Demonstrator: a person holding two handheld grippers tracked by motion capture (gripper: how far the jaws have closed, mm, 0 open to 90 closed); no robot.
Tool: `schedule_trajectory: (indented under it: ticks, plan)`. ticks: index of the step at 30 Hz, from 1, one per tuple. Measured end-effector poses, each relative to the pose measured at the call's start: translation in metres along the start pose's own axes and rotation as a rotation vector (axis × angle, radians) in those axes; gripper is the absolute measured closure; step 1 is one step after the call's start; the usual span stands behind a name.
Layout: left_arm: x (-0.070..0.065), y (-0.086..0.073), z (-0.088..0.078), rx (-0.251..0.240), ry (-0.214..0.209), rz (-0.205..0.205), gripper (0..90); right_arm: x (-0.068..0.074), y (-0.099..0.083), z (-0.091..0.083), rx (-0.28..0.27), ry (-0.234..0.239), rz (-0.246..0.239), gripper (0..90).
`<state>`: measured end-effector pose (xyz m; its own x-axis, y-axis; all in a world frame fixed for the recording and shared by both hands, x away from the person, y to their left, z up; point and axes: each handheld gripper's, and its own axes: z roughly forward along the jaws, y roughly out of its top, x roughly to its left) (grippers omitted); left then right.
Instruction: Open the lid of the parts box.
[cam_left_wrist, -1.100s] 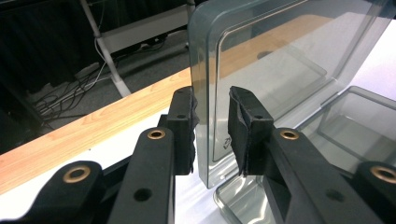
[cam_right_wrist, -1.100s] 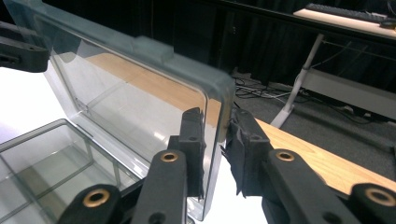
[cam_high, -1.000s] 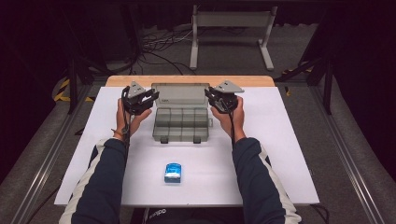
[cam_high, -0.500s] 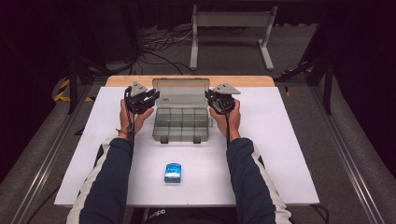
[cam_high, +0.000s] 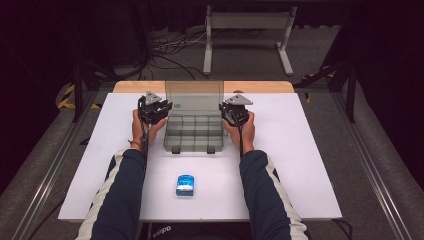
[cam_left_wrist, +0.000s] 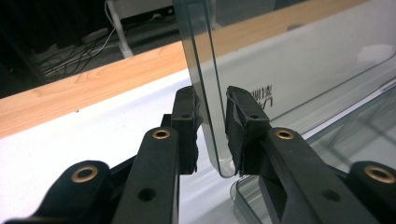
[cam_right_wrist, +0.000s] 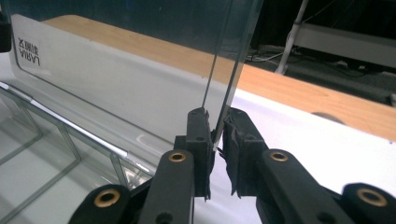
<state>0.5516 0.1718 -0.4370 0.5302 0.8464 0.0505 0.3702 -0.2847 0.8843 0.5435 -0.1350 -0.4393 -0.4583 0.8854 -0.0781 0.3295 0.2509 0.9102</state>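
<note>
We are holding the lid (cam_high: 194, 95) of the clear box (cam_high: 192, 134) near the tabletop's far edge, left gripper (cam_left_wrist: 211, 133) and right gripper (cam_right_wrist: 215, 154) each clamped on one side edge; it is now more upright than before, so the box is almost fully open.

The compartment box (cam_high: 192, 132) sits on my desk (cam_high: 300, 165) at twelve o'clock, its lid (cam_high: 194, 96) standing up along the far edge. My left hand-held gripper (cam_high: 159, 111) is at the lid's nine o'clock edge, my right hand-held gripper (cam_high: 231, 112) at three o'clock. Nearer me, at the box's six o'clock, lies a small packet (cam_high: 185, 184).
</note>
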Motion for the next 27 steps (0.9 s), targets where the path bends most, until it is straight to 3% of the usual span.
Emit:
schedule_trajectory:
  ticks: [17, 20, 27]
  plan:
    - [-0.002, -0.012, 0.008, 0.058, 0.009, -0.016, 74.3, 0.003, -0.010, 0.004, 0.058, 0.007, 0.068, 78.3]
    - [-0.002, -0.015, 0.008, 0.049, -0.007, -0.043, 74.3, 0.003, -0.011, 0.003, 0.059, 0.003, 0.083, 78.6]
    - [-0.005, -0.013, 0.008, 0.060, 0.013, -0.034, 74.7, 0.004, -0.007, 0.003, 0.090, -0.009, 0.054, 77.9]
